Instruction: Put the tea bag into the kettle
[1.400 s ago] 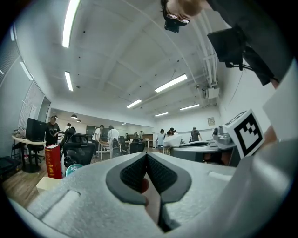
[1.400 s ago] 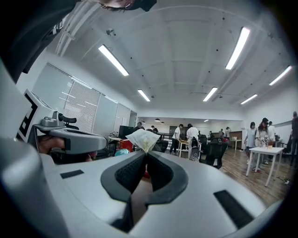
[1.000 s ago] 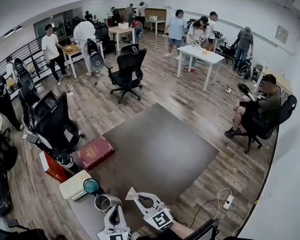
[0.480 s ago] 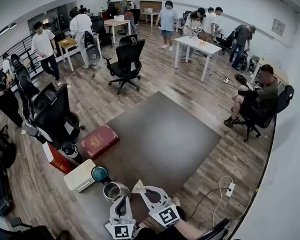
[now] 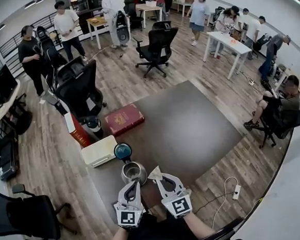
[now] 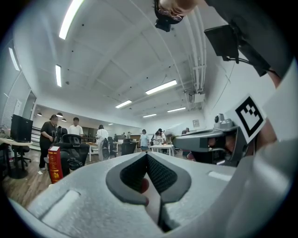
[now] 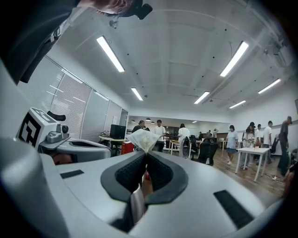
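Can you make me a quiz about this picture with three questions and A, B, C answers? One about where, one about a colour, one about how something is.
1. How is the kettle? A open; B lidded; C tipped over.
2. What colour is the book? A red; B green; C yellow.
3. Where is the tea bag? A in the kettle; B in the right gripper; C on the book.

Answers: A, it stands upright with its mouth showing; A, its cover is red; B, the jaws pinch it.

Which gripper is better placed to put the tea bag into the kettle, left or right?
Right. The right gripper pinches the tea bag, close beside the open kettle. The left gripper is shut on nothing.
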`<state>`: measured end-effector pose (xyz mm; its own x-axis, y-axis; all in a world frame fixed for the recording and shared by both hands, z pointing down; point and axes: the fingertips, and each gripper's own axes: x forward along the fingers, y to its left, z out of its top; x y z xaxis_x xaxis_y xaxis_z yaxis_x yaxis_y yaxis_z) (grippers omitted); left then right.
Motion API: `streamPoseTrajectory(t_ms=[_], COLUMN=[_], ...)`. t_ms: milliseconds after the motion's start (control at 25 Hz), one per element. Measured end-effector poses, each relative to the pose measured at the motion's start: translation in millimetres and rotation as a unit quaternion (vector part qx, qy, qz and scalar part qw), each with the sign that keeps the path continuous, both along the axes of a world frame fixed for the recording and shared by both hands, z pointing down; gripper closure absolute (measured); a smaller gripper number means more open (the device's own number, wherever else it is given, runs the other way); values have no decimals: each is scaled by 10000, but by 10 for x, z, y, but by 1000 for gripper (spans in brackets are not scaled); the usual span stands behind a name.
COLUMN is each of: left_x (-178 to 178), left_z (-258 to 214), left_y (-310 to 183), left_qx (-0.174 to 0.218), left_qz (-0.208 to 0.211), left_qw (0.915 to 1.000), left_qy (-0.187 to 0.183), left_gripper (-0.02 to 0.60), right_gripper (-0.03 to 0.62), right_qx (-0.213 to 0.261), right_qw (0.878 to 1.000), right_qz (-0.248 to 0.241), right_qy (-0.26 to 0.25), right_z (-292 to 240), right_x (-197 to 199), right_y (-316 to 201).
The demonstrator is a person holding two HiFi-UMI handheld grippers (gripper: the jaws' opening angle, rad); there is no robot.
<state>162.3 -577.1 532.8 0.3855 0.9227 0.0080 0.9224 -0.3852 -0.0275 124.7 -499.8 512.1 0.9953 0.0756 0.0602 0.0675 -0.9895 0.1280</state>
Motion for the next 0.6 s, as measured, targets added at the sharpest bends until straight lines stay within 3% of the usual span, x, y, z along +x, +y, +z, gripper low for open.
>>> streamPoseTrajectory(t_ms=[240,400,600], left_x=[232,397,539], left_z=[47,-54,25], left_y=[-204,-416,-734], left_qx=[115,-207,-228], left_qz=[-601,-1026,-1334], left_qw=[9980,9945,9908], left_qy=[-135,87,51], left_gripper=[584,584,584], right_gripper=[577,577,577], right_qx=[197,40,151], right_qw=[9984,9944,9883], right_qz=[-523,-936,-1226], right_qy=[-89,499,894], right_z=[30,-380,-879], right_x=[328,672,961], right_y=[5,3,-92])
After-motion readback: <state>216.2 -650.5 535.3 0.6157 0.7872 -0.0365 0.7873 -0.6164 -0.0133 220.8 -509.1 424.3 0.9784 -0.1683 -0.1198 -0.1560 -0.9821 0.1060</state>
